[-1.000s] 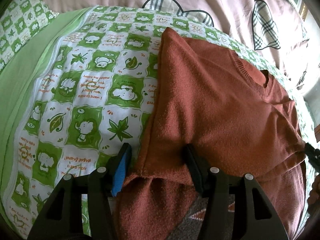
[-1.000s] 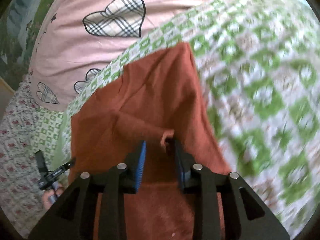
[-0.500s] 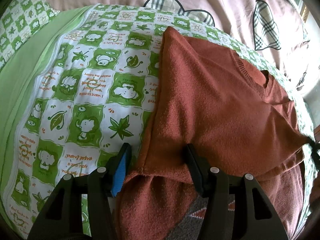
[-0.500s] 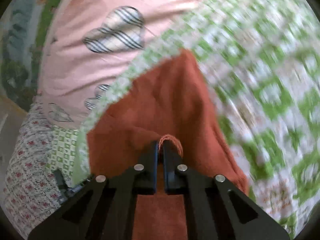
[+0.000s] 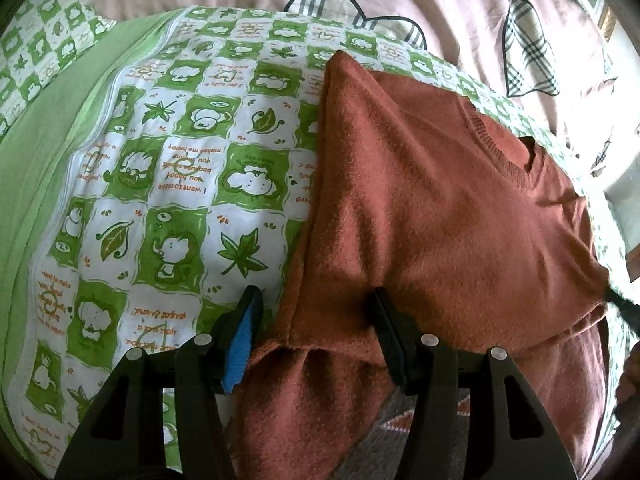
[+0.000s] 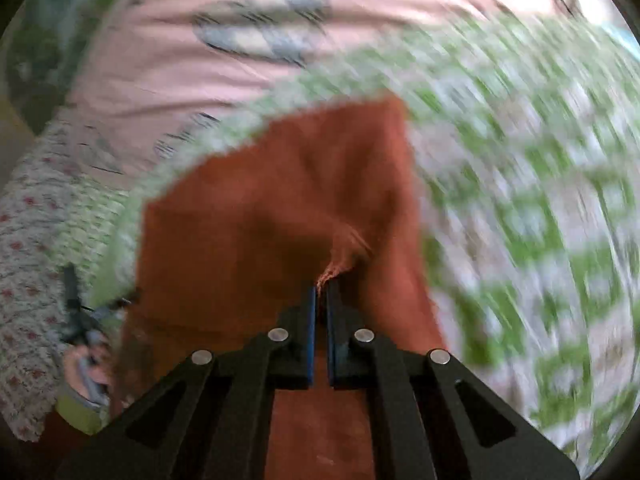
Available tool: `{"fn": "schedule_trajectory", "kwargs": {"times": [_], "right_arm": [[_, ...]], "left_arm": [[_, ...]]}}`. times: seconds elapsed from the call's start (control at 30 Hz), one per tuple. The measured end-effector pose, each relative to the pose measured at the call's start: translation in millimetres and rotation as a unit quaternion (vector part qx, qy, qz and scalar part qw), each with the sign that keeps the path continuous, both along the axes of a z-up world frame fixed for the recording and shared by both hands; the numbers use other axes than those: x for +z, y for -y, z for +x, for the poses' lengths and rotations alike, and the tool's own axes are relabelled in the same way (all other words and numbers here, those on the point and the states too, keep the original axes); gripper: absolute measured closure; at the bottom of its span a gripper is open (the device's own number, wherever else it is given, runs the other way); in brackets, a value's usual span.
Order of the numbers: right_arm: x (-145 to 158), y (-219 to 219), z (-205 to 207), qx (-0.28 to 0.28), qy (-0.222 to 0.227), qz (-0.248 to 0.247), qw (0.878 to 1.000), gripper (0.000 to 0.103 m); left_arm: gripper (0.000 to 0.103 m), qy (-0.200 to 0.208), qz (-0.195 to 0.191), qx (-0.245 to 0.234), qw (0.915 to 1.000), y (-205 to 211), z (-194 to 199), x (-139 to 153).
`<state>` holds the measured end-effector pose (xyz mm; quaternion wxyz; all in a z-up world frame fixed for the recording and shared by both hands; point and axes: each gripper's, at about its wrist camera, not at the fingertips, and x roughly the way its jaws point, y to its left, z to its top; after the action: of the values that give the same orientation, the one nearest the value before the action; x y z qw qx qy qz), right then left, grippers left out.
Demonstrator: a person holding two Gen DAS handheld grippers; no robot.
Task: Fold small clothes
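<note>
My right gripper [image 6: 321,292] pinches the sweater [image 5: 432,208] edge; my left gripper [image 5: 316,312] gapes astride its fold, pressing down — a hasty pull could drag everything askew.

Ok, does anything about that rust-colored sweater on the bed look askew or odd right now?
Only slightly. The rust sweater lies partly folded on the green checked quilt, but its near edge is bunched between the left gripper's open jaws, and a small pinch of knit is tented by the right gripper. No damage visible.

Green checked quilt [image 5: 180,184] — upside-down print, "I want to make you happy"
</note>
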<state>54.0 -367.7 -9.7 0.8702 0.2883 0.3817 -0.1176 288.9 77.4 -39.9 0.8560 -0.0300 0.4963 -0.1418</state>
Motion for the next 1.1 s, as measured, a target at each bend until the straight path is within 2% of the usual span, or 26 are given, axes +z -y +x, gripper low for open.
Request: {"fn": "schedule_trajectory", "kwargs": {"times": [0.07, 0.13, 0.17, 0.3, 0.4, 0.47, 0.53, 0.6, 0.67, 0.77, 0.8, 0.83, 0.87, 0.9, 0.97, 1.03, 1.1], "right_arm": [[-13.1, 2.6, -7.9, -0.005, -0.015, 0.022, 1.0, 0.098], [-10.5, -0.9, -11.7, -0.011, -0.022, 0.02, 0.999, 0.097], [-4.1, -2.5, -10.8, -0.016, -0.024, 0.011, 1.0, 0.096], [32.9, -16.9, 4.1, -0.038, 0.006, -0.078, 0.996, 0.095], [30.1, -24.6, 34.0, 0.016, 0.036, -0.025, 0.999, 0.095], [18.2, -27.6, 52.8, 0.026, 0.007, -0.035, 0.999, 0.095], [1.2, -21.9, 64.3, 0.009, -0.028, -0.042, 0.999, 0.094], [-7.9, -15.0, 62.9, -0.007, -0.03, -0.021, 0.999, 0.094], [-5.8, -17.8, 59.4, -0.002, -0.004, -0.004, 1.0, 0.094], [-3.2, -29.4, 58.1, 0.018, 0.009, -0.008, 1.0, 0.094], [-5.4, -32.1, 59.2, 0.022, 0.008, -0.004, 1.0, 0.094], [-5.8, -34.4, 61.0, 0.023, 0.007, -0.002, 1.0, 0.094], [-6.4, -33.9, 61.2, 0.024, 0.006, -0.001, 1.0, 0.094], [-7.5, -33.4, 61.5, 0.027, 0.007, -0.001, 1.0, 0.094], [-9.1, -31.1, 62.8, 0.031, 0.006, -0.009, 0.999, 0.094], [-14.3, -22.6, 65.3, 0.013, -0.009, -0.037, 0.999, 0.096], [-20.7, -8.6, 60.8, -0.008, 0.0, -0.027, 1.0, 0.103]], "left_arm": [[0.046, -0.001, 0.004, -0.004, 1.0, -1.1, -1.0, 0.1], [0.046, -0.004, 0.011, -0.003, 0.9999, -2.8, -3.2, 1.5], [0.046, -0.004, 0.014, -0.002, 0.9999, -3.0, -5.1, 3.6], [0.047, -0.003, 0.026, 0.001, 0.9997, 1.5, -5.6, 6.8], [0.046, -0.004, 0.025, 0.017, 0.9995, 4.3, 3.0, 5.9], [0.045, -0.001, 0.033, 0.037, 0.9987, 2.6, 13.1, 5.3], [0.046, -0.01, 0.012, 0.05, 0.9986, -3.5, 22.7, 8.2], [0.047, -0.006, 0.0, 0.04, 0.9992, -0.5, 31.0, 16.2], [0.045, -0.004, -0.003, 0.013, 0.9999, 10.7, 43.7, 22.7], [0.04, -0.005, 0.022, 0.004, 0.9997, 31.6, 75.9, 22.3], [0.041, -0.009, 0.023, 0.006, 0.9997, 36.6, 90.9, 19.1], [0.047, -0.011, 0.018, 0.008, 0.9997, 38.4, 101.3, 17.2], [0.077, -0.005, 0.003, 0.007, 1.0, 40.3, 112.6, 16.1], [0.088, -0.003, -0.007, 0.005, 1.0, 41.8, 118.4, 16.2], [0.091, 0.007, 0.002, 0.016, 0.9998, 44.9, 124.4, 16.7], [0.092, 0.028, 0.026, 0.014, 0.9992, 51.7, 122.6, 16.7], [0.092, 0.035, 0.017, 0.019, 0.9991, 55.8, 123.2, 16.2]]}}
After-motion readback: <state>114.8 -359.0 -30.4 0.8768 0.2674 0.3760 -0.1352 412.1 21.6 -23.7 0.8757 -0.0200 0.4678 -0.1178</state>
